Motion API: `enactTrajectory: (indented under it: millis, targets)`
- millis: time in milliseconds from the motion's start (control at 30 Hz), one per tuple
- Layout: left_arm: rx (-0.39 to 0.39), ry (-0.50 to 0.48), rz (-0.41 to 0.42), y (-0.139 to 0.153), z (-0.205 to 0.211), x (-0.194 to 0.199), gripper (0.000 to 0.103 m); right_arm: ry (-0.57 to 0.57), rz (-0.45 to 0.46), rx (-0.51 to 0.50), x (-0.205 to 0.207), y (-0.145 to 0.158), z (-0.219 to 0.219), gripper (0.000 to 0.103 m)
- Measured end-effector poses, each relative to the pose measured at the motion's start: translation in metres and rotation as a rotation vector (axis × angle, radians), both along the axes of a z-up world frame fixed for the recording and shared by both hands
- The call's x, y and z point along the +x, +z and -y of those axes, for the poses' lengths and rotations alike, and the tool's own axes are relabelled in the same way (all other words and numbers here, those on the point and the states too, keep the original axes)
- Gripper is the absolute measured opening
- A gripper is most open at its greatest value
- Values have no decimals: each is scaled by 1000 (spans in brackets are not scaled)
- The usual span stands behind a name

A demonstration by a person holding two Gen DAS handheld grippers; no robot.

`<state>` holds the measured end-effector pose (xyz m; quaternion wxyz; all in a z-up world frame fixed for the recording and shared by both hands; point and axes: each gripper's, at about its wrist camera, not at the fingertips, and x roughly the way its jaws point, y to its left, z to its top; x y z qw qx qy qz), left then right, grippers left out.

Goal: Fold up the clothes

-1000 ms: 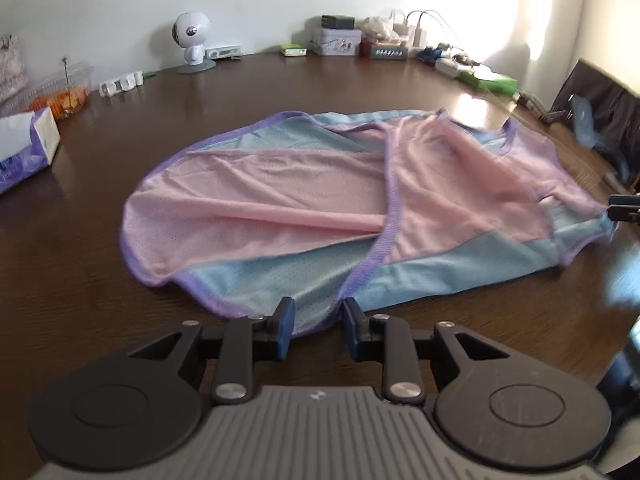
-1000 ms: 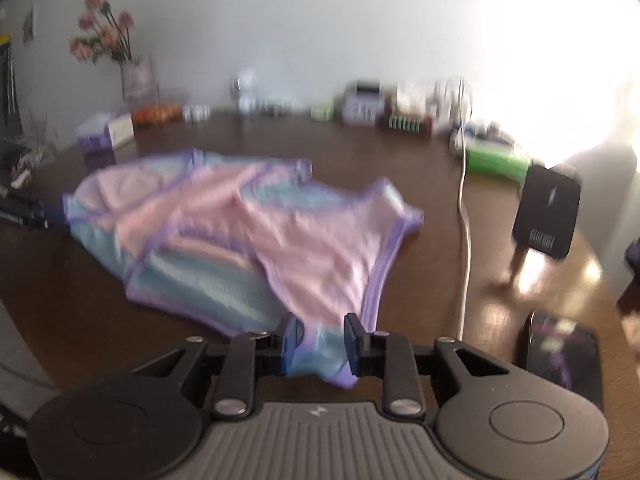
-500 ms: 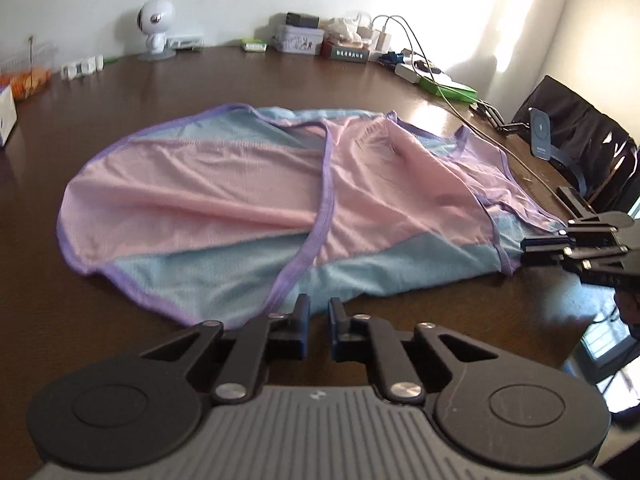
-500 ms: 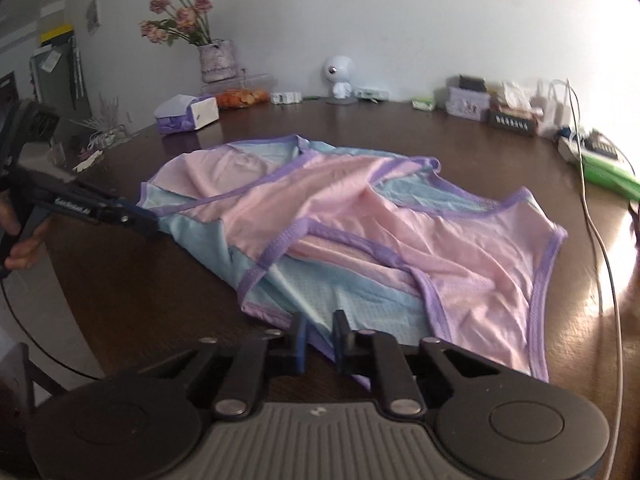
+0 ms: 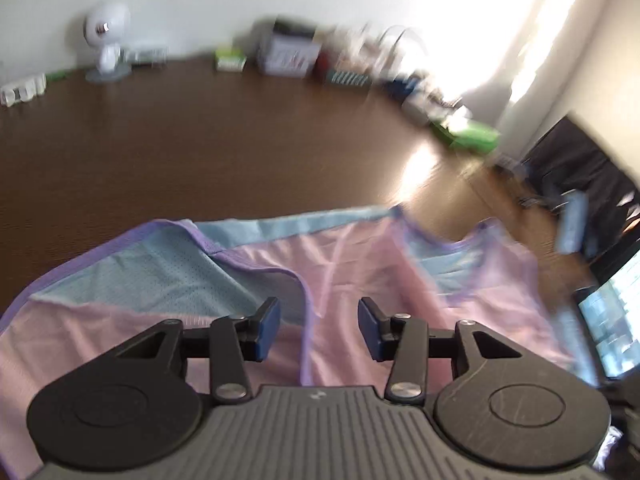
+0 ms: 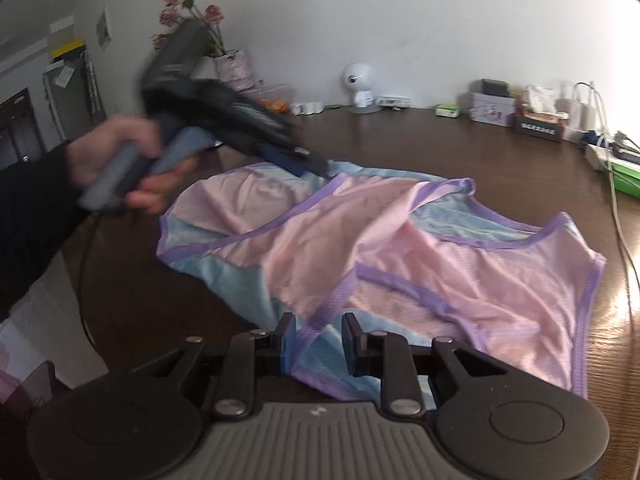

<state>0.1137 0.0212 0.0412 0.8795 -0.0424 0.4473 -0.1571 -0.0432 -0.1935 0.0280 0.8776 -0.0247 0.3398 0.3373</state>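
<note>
A pink and light-blue mesh vest [image 6: 400, 248] with purple trim lies spread and creased on the dark wooden table [image 6: 460, 148]. My right gripper [image 6: 319, 344] is at the vest's near hem. Its jaws are opening, and a fold of blue cloth with purple trim lies loose between the fingers. My left gripper [image 5: 319, 328] hovers over the vest [image 5: 360, 280], its jaws also opening, with a purple seam below the gap and nothing pinched. In the right wrist view the left gripper [image 6: 312, 164], held by a hand [image 6: 112, 160], reaches over the vest's far left corner.
Along the table's far edge stand a white round-headed figure [image 6: 360, 88], small boxes [image 6: 492, 106], a power strip with cables [image 6: 600, 152] and a vase of flowers [image 6: 232, 68]. A green box [image 5: 468, 134], a dark chair [image 5: 576, 164] and a lit screen [image 5: 612, 312] are at the right.
The left gripper swept from the vest's near edge out over its middle, and its jaws went from nearly shut to wide. The right gripper's jaws parted over the hem.
</note>
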Motion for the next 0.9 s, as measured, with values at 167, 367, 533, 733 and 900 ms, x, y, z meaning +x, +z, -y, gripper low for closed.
enactTrajectory:
  millis: [167, 367, 533, 733, 900]
  targets:
    - [-90, 32, 4, -15, -5, 18, 4, 13, -38, 8, 3, -7, -5, 23]
    - [-170, 110, 52, -5, -41, 15, 2, 29, -62, 11, 8, -14, -2, 23]
    - [-183, 182, 33, -5, -58, 20, 2, 26, -48, 36, 10, -12, 7, 24]
    - [-218, 192, 21, -4, -60, 17, 49, -10, -31, 72, 7, -6, 20, 36]
    - [-222, 147, 21, 3, -52, -26, 51, -28, -39, 70, 7, -8, 25, 39]
